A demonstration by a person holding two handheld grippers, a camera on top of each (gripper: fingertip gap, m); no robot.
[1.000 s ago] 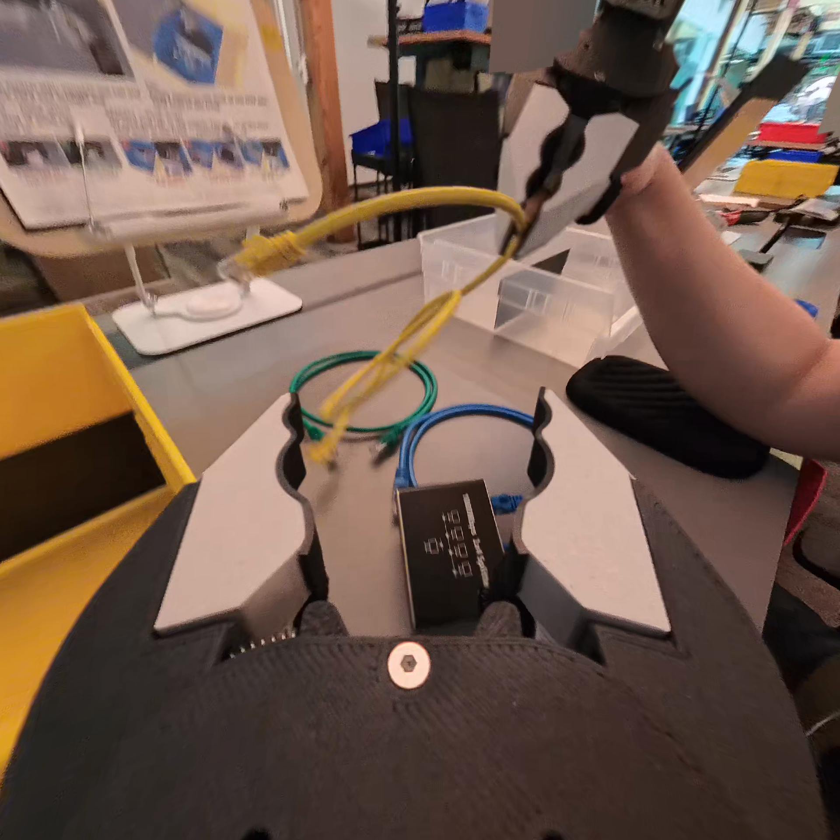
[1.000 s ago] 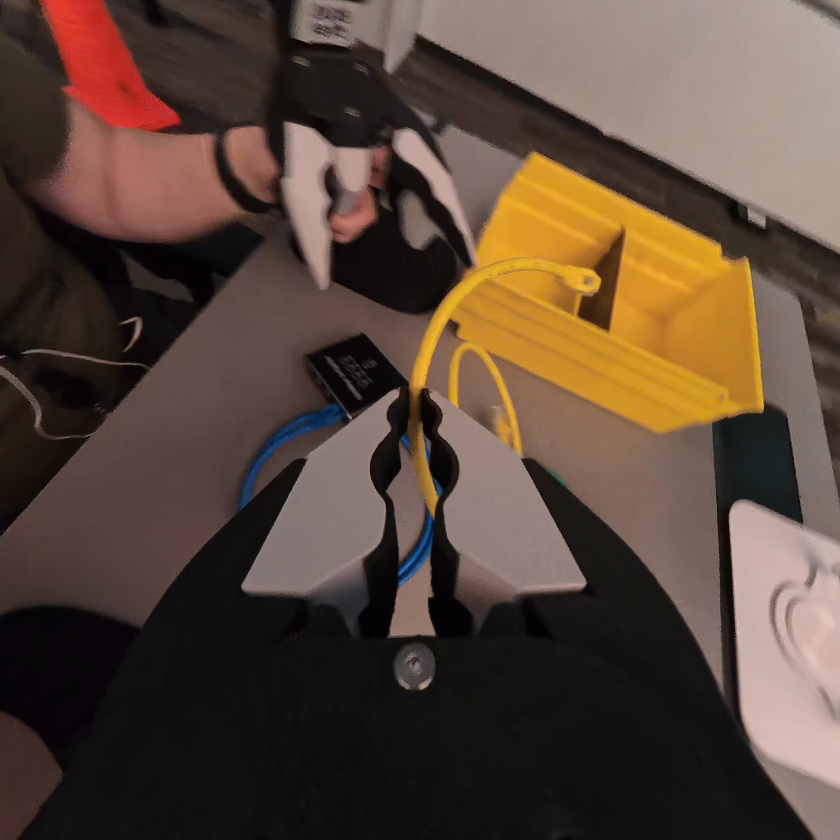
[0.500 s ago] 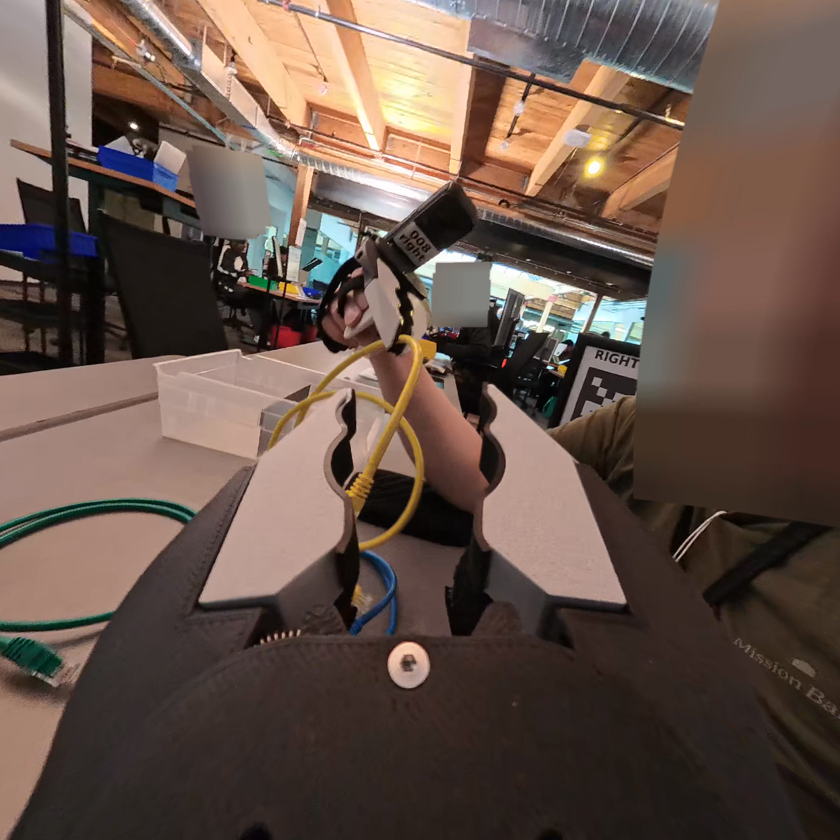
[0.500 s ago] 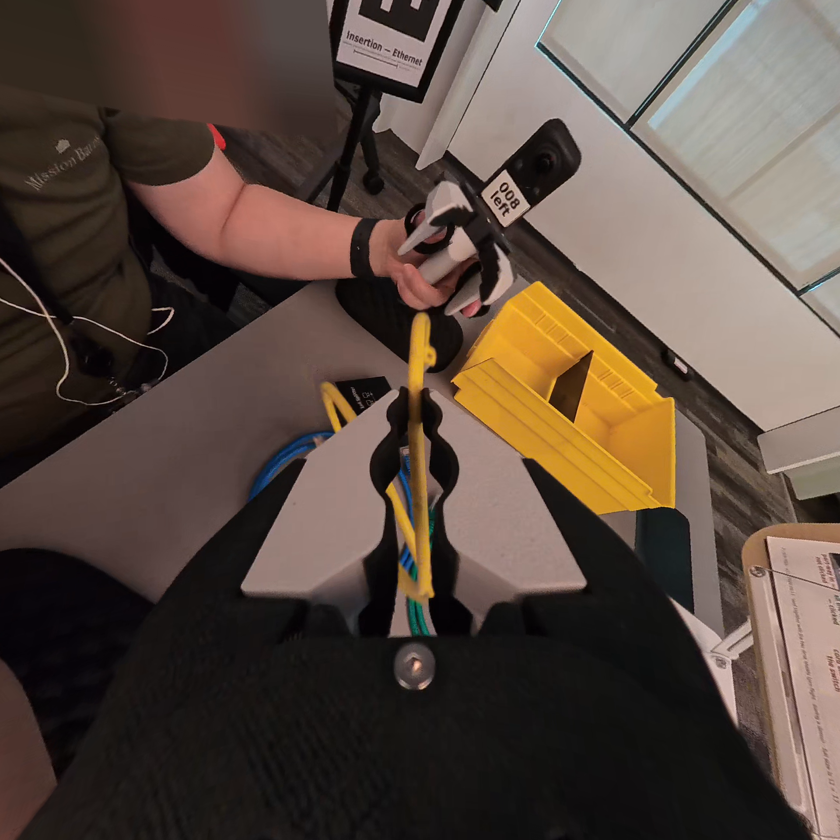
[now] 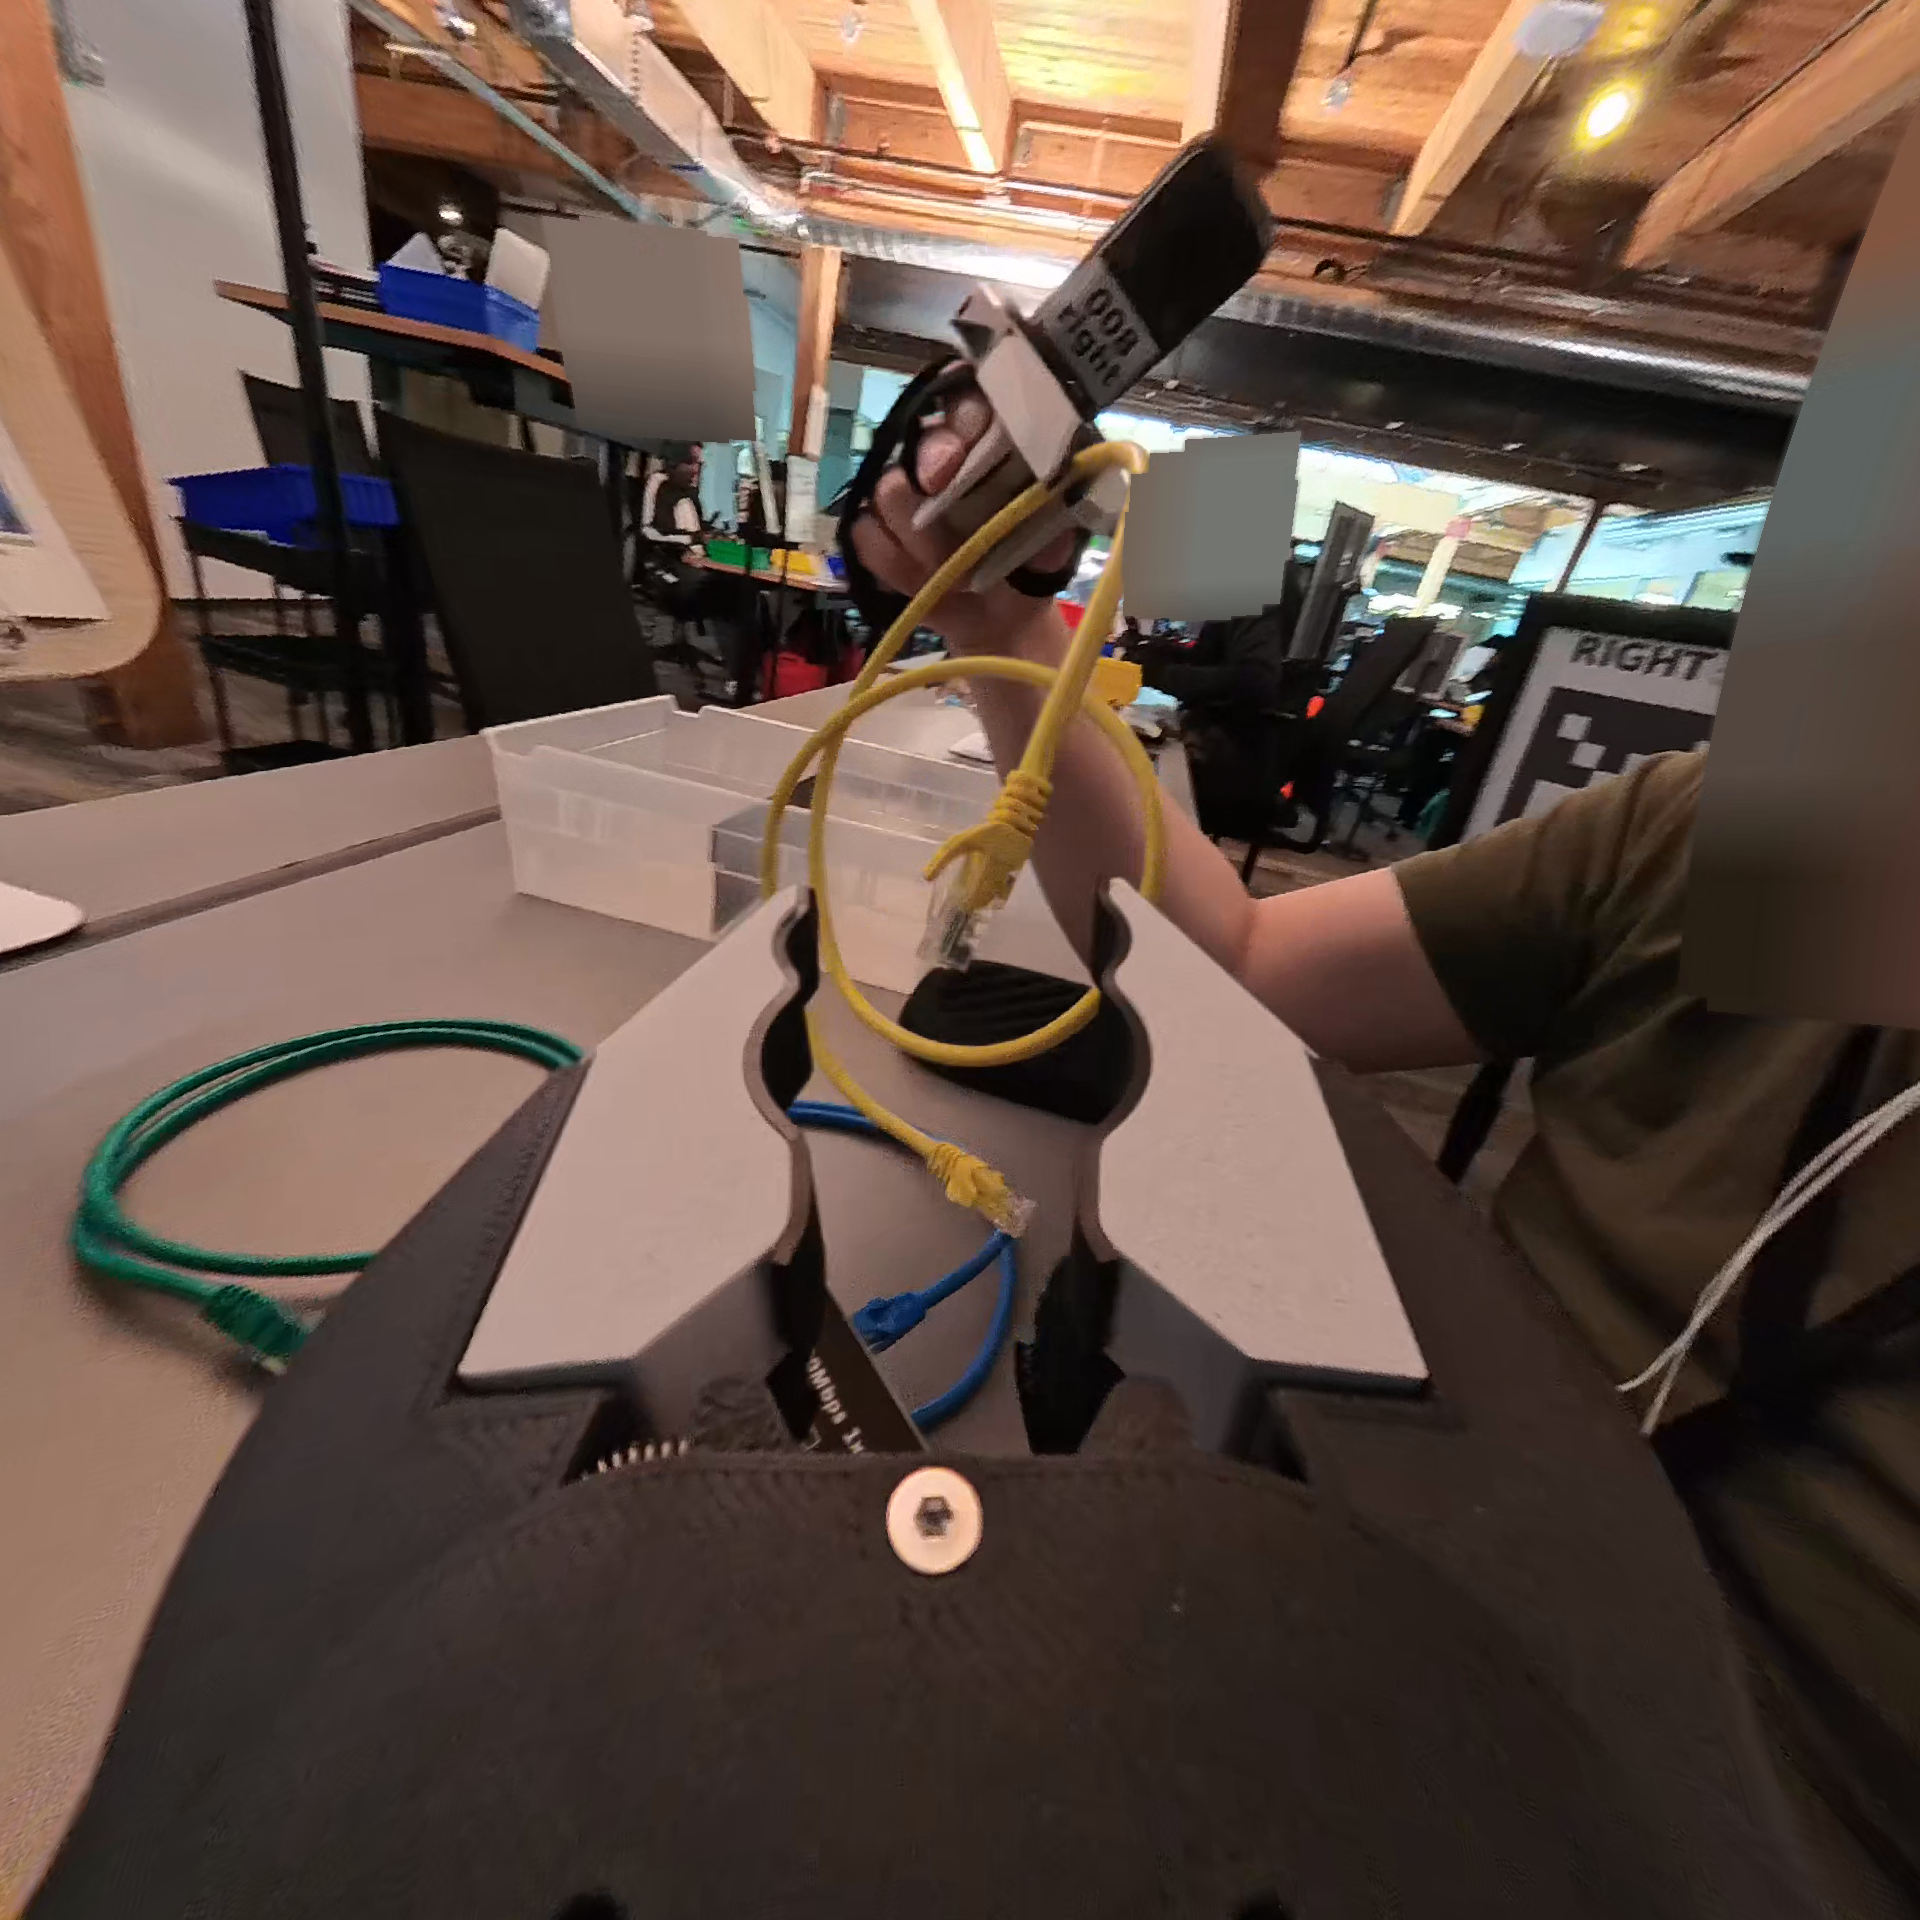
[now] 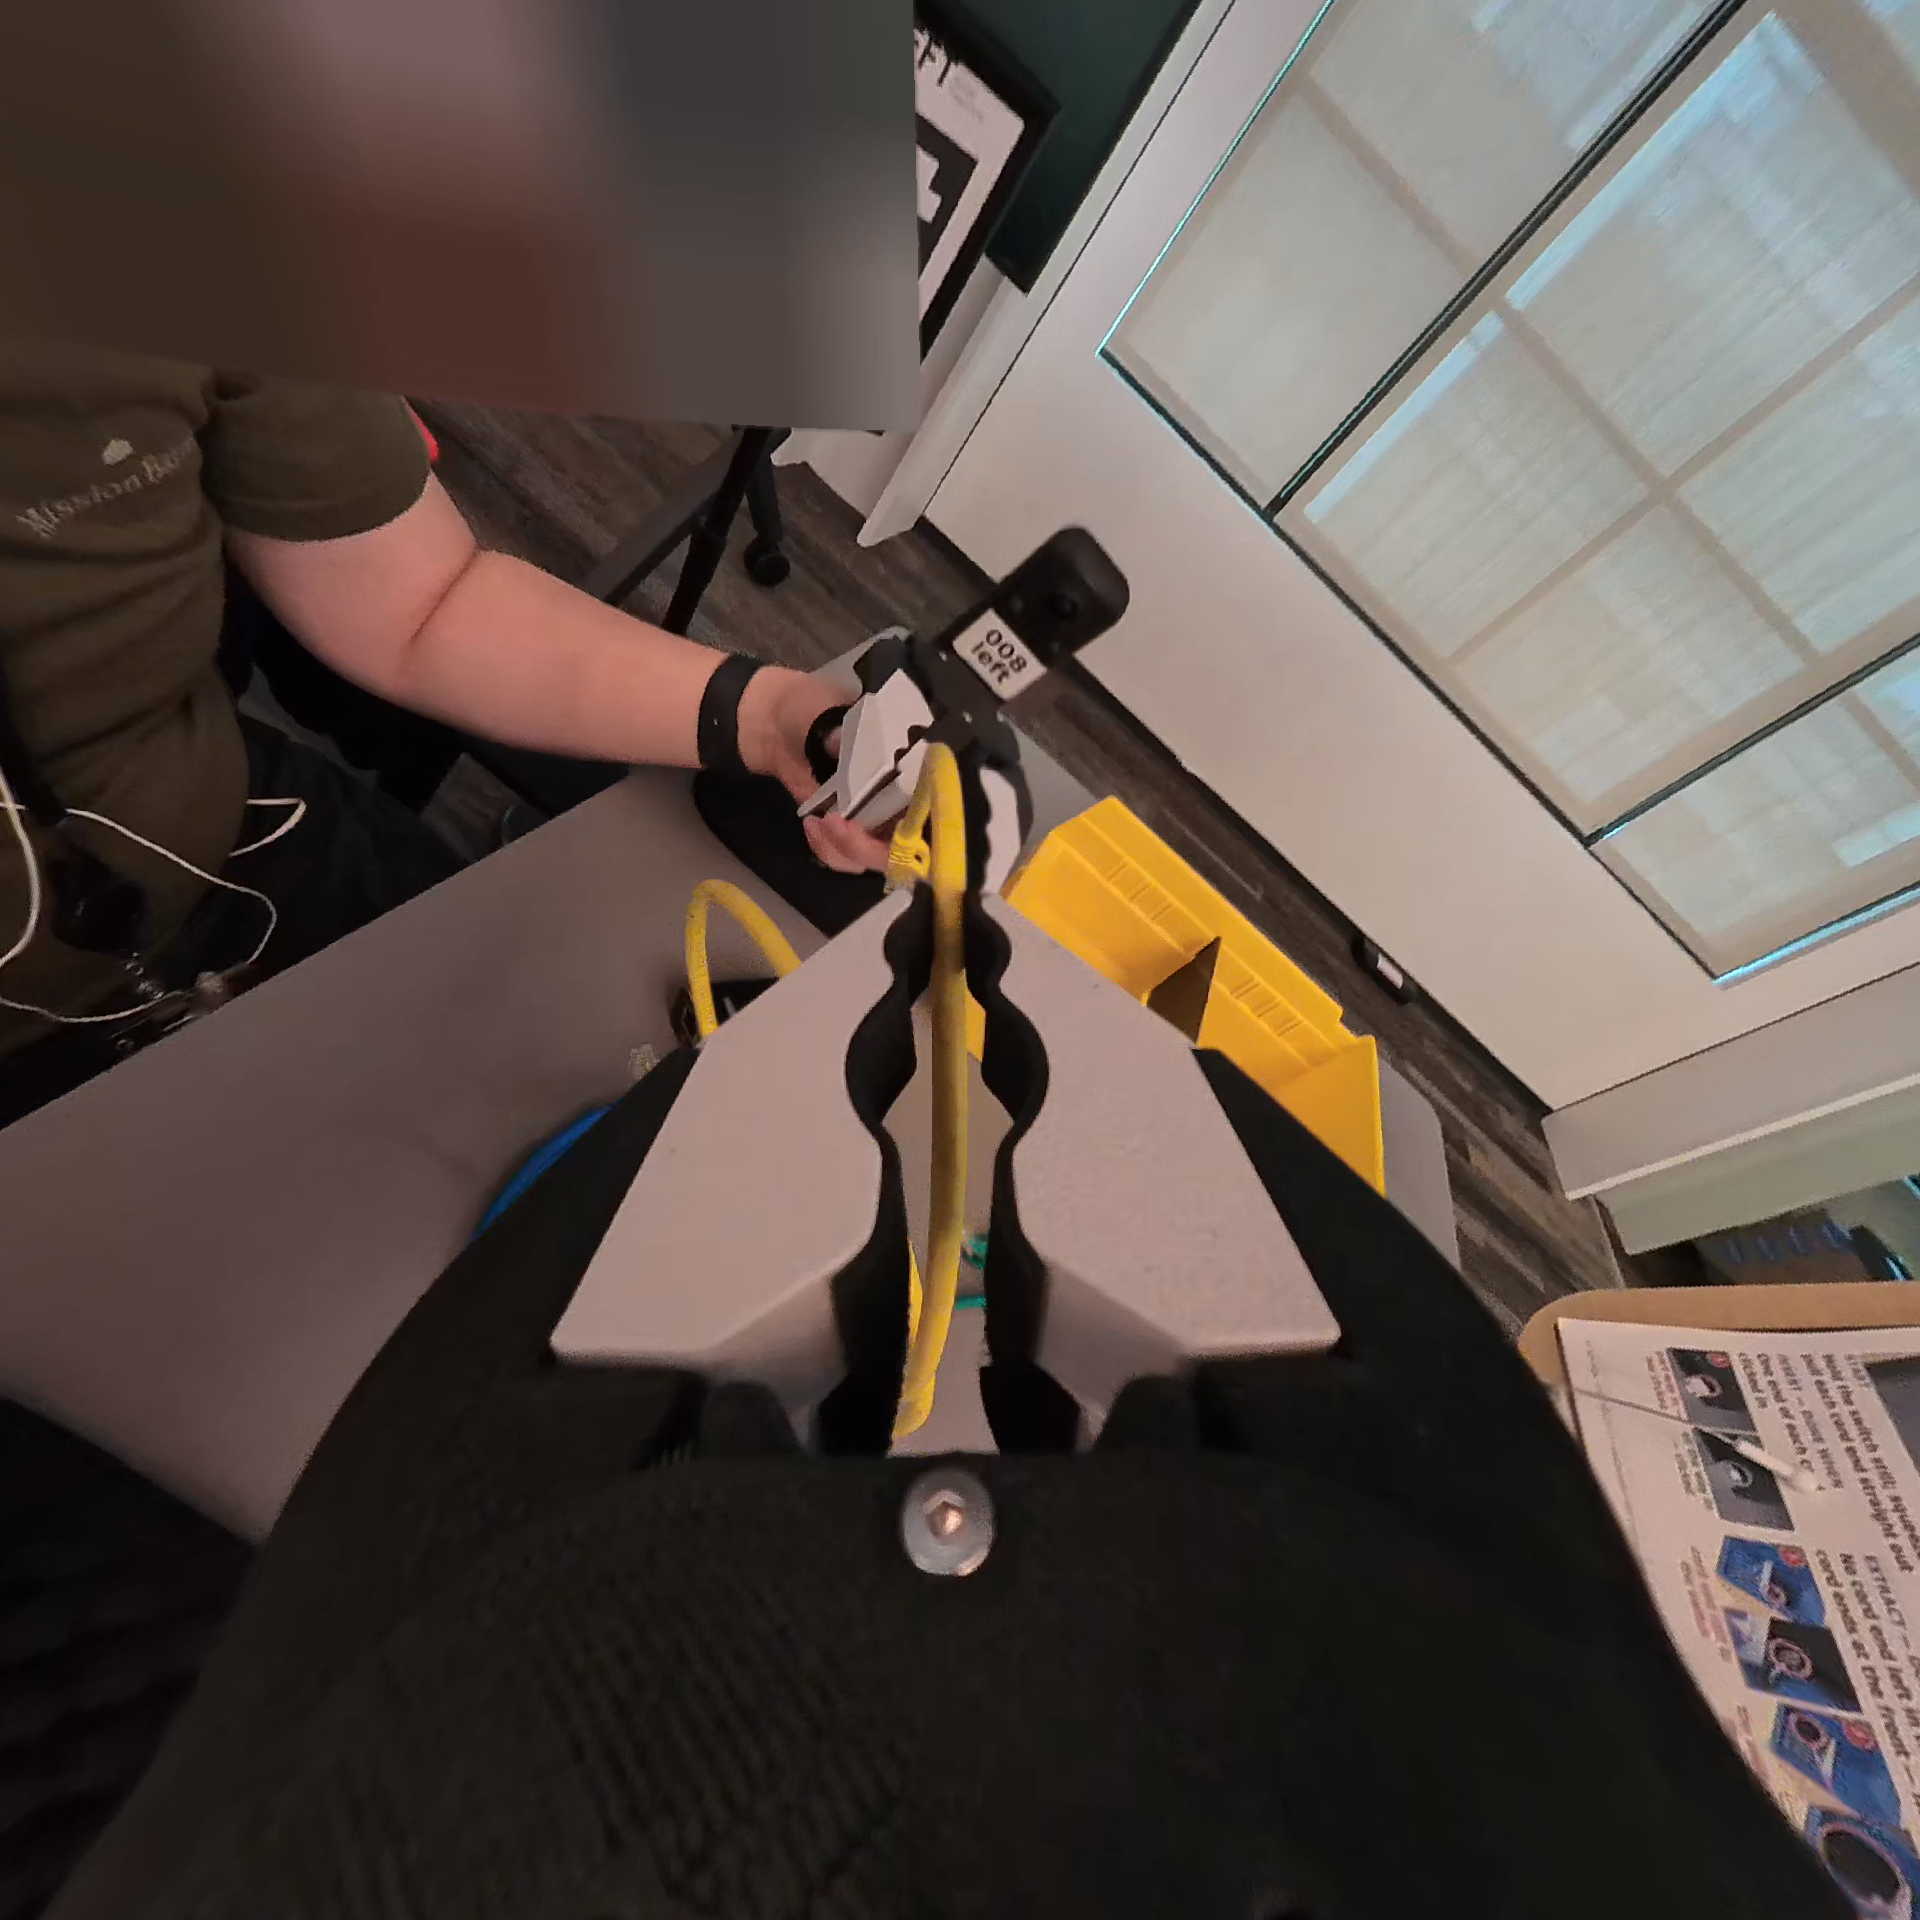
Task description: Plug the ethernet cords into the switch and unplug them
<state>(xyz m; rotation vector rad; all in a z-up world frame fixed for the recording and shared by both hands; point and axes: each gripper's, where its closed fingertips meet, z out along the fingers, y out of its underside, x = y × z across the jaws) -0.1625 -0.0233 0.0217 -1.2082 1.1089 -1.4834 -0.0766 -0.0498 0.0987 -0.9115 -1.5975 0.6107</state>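
The right gripper point(image 6: 940, 935) is raised above the grey table point(image 5: 312, 935), its fingers clamped on the yellow ethernet cord point(image 5: 821, 831), whose loop and both plugs dangle. The left gripper point(image 5: 951, 904) has its fingers wide apart, empty, over the black switch point(image 5: 847, 1403), beside the blue cord point(image 5: 977, 1288) and green cord point(image 5: 208, 1122)

My rig: two matching handheld grippers, person in olive green

My left gripper point(image 5: 951, 1049) and right gripper point(image 6: 940, 1132) each have a textured black body, a silver hex screw, pale grey fingers point(image 5: 665, 1174) with wavy black inner pads and a labelled black camera; the person wears a short olive sleeve point(image 6: 312, 468), a black wristband point(image 6: 724, 712) and a thin white cable point(image 6: 156, 894).
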